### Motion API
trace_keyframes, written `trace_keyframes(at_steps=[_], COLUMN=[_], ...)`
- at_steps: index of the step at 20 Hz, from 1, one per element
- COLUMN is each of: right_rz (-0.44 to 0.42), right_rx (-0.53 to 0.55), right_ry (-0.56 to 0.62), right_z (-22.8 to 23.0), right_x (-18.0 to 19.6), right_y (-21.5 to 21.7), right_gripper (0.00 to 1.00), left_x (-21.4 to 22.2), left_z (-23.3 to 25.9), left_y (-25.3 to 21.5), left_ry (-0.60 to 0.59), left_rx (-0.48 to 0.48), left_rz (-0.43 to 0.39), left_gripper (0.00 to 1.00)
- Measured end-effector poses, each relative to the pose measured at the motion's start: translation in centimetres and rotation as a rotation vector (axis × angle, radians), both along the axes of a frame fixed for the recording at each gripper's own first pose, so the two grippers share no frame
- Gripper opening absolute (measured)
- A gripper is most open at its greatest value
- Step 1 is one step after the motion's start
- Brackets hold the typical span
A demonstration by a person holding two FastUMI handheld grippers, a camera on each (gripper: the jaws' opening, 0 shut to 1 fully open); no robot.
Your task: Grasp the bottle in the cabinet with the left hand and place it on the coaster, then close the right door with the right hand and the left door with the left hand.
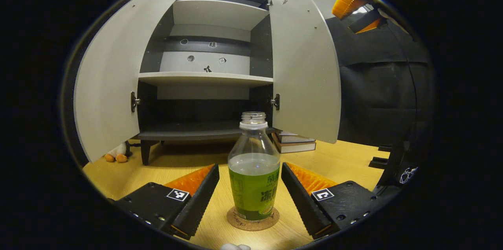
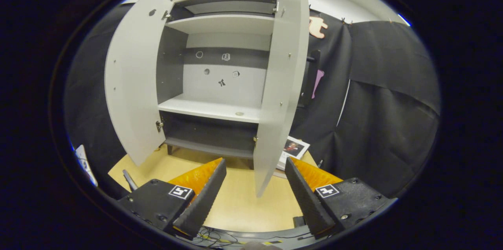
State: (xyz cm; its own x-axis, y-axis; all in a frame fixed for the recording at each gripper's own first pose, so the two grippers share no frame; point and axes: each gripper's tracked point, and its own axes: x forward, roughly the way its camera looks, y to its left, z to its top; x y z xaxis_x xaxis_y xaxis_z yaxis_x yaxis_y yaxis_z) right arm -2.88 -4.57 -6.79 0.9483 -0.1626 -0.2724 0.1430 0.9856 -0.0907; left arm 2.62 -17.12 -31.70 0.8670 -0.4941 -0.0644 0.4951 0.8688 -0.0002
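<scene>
The bottle (image 1: 254, 167) stood upright on the coaster (image 1: 252, 219) at lower centre of the left gripper view, long axis vertical, uncapped neck pointing up. The left gripper (image 1: 250, 199) flanked it with fingers spread wide, touching neither side. Behind, the cabinet (image 1: 204, 81) had its left door (image 1: 112, 85) and right door (image 1: 304, 73) ajar. In the right gripper view, the right gripper (image 2: 254, 199) stood open, empty, before the right door's edge.

Bottle (image 1: 254, 171) upright on coaster (image 1: 253, 219); left tongs (image 1: 250, 199) open around it, not touching.

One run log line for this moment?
bottle on coaster | left gripper open | right gripper open | both doors open
</scene>
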Motion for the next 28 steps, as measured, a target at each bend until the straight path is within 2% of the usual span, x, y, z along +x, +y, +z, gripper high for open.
trace_keyframes(at_steps=[2, 8, 9, 10, 11, 13, 14, 18, 19, 21, 22, 23, 25, 26, 28], right_rz=[0.013, 0.069, 0.078, 0.087, 0.096, 0.115, 0.123, 0.163, 0.167, 0.181, 0.184, 0.191, 0.195, 0.199, 0.2], right_rx=[0.012, 0.033, 0.032, 0.032, 0.033, 0.034, 0.036, 0.051, 0.053, 0.067, 0.074, 0.081, 0.095, 0.104, 0.115], right_ry=[-0.008, -0.035, -0.048, -0.06, -0.075, -0.101, -0.113, -0.17, -0.184, -0.213, -0.218, -0.228, -0.254, -0.259, -0.262], right_z=[0.1, 0.9, 1.3, 1.7, 2.2, 2.9, 3.3, 5.0, 5.5, 6.3, 6.4, 6.6, 7.2, 7.3, 7.5], right_x=[0.2, 1.2, 1.3, 1.4, 1.4, 1.4, 1.5, 1.3, 1.2, 1.0, 0.9, 0.8, 0.6, 0.5, 0.3], right_y=[0.4, 2.0, 2.3, 2.6, 2.9, 3.5, 3.7, 4.9, 5.1, 5.3, 5.1, 5.0, 4.1, 3.6, 2.0], right_gripper=[0.95, 0.96, 0.99, 0.95, 0.99, 0.99, 0.95, 0.95, 0.99, 0.99, 0.95, 0.99, 0.99, 0.96, 0.99], left_x=[-0.1, -0.3, -0.5, -0.7, -0.7, -1.1, -1.4, -2.2, -2.3, -2.7, -2.9, -3.1, -3.9, -4.4, -5.1], left_z=[1.6, 9.1, 10.5, 12.3, 14.0, 17.1, 18.7, 23.0, 23.7, 25.2, 25.8, 26.4, 27.7, 28.4, 29.6], left_y=[0.2, 2.2, 2.6, 3.3, 4.0, 5.5, 6.2, 9.9, 11.0, 13.5, 14.8, 16.0, 18.0, 18.8, 19.5], left_ry=[-0.013, -0.087, -0.092, -0.108, -0.12, -0.135, -0.138, -0.08, -0.058, -0.018, -0.007, -0.002, -0.02, -0.028, -0.044], left_rx=[-0.002, -0.039, -0.044, -0.053, -0.056, -0.055, -0.055, -0.078, -0.082, -0.077, -0.073, -0.071, -0.06, -0.052, -0.039], left_rz=[0.012, 0.095, 0.109, 0.126, 0.148, 0.18, 0.196, 0.27, 0.298, 0.359, 0.392, 0.422, 0.475, 0.504, 0.546], left_gripper=[0.97, 0.97, 0.97, 0.97, 0.97, 0.97, 0.97, 0.97, 0.97, 0.97, 0.97, 0.97, 0.96, 0.95, 0.95])
